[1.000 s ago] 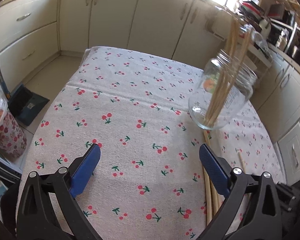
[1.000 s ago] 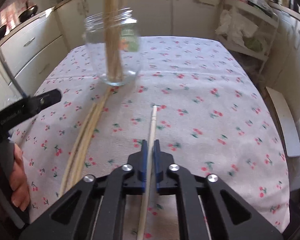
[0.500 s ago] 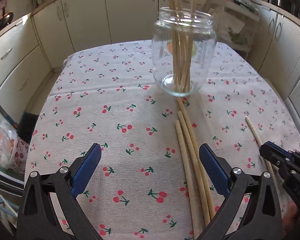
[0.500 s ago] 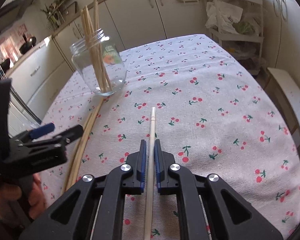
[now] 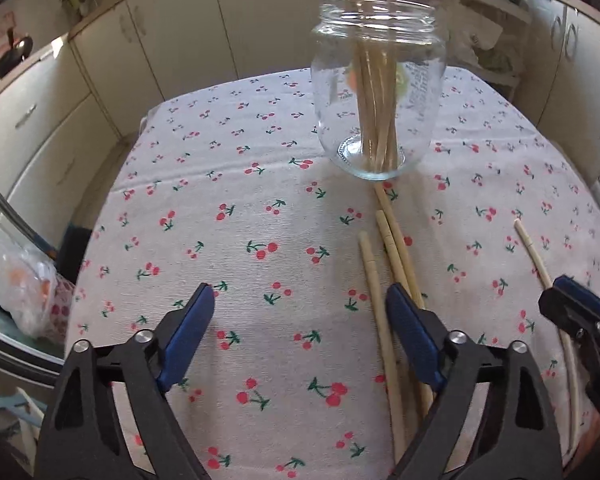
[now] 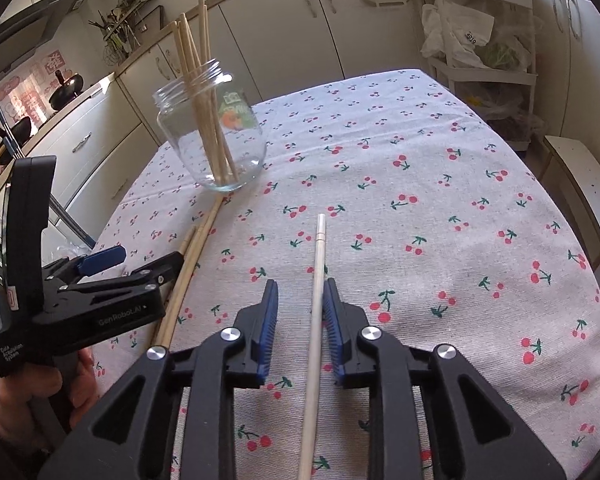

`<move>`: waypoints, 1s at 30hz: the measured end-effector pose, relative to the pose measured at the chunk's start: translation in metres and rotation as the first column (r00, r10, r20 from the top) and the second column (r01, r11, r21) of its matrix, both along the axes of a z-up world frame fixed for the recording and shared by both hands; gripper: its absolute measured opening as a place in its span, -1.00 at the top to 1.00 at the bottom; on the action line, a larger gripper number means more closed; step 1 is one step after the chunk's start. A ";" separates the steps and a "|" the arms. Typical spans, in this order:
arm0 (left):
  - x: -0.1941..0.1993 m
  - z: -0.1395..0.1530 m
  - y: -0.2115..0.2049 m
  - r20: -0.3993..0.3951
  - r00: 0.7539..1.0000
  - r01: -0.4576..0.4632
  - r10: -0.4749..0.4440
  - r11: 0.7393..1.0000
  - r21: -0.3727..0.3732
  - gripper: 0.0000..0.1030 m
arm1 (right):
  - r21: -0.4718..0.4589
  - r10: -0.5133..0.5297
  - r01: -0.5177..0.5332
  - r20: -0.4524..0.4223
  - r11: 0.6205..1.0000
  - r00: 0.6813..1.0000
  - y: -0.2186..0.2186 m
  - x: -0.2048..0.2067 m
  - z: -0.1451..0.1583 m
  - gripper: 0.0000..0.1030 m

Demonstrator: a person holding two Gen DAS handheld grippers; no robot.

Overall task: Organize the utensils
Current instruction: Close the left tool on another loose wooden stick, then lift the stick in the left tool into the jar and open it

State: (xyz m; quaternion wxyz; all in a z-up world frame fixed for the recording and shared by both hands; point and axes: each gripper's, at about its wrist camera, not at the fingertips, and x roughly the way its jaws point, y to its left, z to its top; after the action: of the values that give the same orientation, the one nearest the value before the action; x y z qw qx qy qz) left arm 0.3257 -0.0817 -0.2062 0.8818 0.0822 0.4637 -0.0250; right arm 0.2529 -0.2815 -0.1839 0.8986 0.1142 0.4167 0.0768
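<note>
A clear glass jar [image 5: 378, 92] holding several wooden chopsticks stands on the cherry-print tablecloth; it also shows in the right wrist view [image 6: 212, 136]. Three loose chopsticks [image 5: 384, 276] lie in front of it, running under my left gripper's right finger; they also show in the right wrist view [image 6: 188, 264]. My left gripper [image 5: 300, 332] is wide open and empty. My right gripper [image 6: 300, 308] is open, its pads on either side of a pale chopstick [image 6: 318, 280] lying on the cloth, a gap on each side. That chopstick also shows in the left wrist view [image 5: 534, 254].
The cherry tablecloth [image 6: 440, 220] covers the table. Cream kitchen cabinets [image 5: 180, 40] stand behind. A plastic bag [image 5: 24, 292] hangs off the left table edge. A wire rack with bags [image 6: 480, 40] and a white bench [image 6: 584, 196] stand to the right.
My right gripper's jaws have opened off the pale chopstick, which now lies loose between them. My left gripper has swung toward the jar and moved closer over the loose chopsticks.
</note>
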 end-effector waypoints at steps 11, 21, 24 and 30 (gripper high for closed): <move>0.013 0.003 -0.014 -0.034 0.993 0.108 -0.112 0.989 -0.097 0.86 | -0.204 0.035 -0.046 -0.057 0.978 0.998 0.016 0.022 0.004 0.75; 0.010 0.005 0.001 -0.111 0.975 0.168 -0.192 0.965 -0.201 0.87 | -0.204 0.048 -0.065 -0.087 0.977 0.995 0.005 0.024 0.005 0.87; 0.014 0.004 -0.002 -0.118 0.975 0.169 -0.188 0.974 -0.152 0.61 | -0.232 0.057 -0.077 -0.091 0.970 0.994 0.009 0.027 0.005 0.84; 0.013 0.004 -0.009 -0.112 0.966 0.220 -0.232 0.969 -0.110 0.90 | -0.265 0.075 -0.094 -0.081 0.960 0.994 0.014 0.025 0.005 0.88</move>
State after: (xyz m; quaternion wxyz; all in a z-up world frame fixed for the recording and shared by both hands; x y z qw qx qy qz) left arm 0.3389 -0.0906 -0.2020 0.8455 0.0904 0.5035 -0.1529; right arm 0.2779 -0.2675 -0.1790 0.8864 -0.0239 0.4591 0.0541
